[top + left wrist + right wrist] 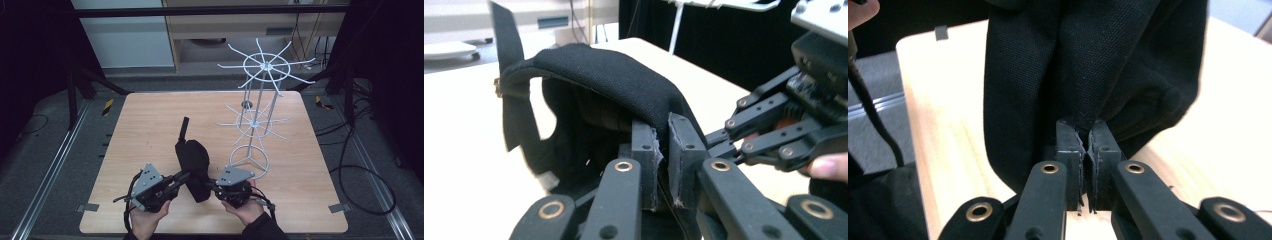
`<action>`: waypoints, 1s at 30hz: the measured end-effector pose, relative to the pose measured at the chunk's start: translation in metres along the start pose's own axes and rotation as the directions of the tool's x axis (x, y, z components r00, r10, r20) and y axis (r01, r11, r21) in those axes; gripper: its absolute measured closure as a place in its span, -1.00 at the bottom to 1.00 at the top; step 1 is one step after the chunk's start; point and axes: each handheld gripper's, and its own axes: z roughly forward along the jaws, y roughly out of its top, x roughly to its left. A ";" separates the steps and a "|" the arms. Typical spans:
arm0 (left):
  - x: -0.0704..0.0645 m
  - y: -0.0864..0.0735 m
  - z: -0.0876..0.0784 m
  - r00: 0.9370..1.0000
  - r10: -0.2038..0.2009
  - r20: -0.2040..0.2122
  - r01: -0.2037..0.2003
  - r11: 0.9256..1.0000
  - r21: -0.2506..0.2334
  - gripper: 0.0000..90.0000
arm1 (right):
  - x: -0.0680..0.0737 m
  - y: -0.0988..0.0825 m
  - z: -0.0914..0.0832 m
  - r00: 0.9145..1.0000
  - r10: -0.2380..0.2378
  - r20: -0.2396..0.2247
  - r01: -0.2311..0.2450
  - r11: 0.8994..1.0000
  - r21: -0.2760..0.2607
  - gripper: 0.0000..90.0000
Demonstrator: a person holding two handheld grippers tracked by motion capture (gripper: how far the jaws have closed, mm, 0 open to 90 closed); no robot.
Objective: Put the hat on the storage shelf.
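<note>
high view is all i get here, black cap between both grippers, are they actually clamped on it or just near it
Observer: In the left gripper view, the left gripper has its pads shut on the edge of the black cap.
Operator: and the right one
Observer: The right gripper view shows the right gripper pinching a fold of the cap's fabric, pads closed tight on it.
Operator: is the strap loose
Observer: In the left gripper view a strap sticks up at the cap's far end, free of both grippers.
</note>
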 end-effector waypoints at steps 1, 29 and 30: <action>0.006 -0.006 -0.007 1.000 -0.017 -0.009 0.017 1.000 0.006 0.81 | 0.005 0.004 0.006 1.000 -0.008 -0.008 0.008 1.000 0.021 0.92; 0.084 -0.073 -0.041 0.974 -0.130 -0.186 0.168 0.964 0.205 0.79 | -0.005 -0.017 0.024 0.993 0.107 0.056 -0.108 0.994 0.003 0.30; 0.085 -0.075 -0.041 0.973 -0.130 -0.190 0.170 0.963 0.211 0.79 | -0.008 -0.022 0.021 0.991 0.110 0.071 -0.111 0.994 0.016 0.28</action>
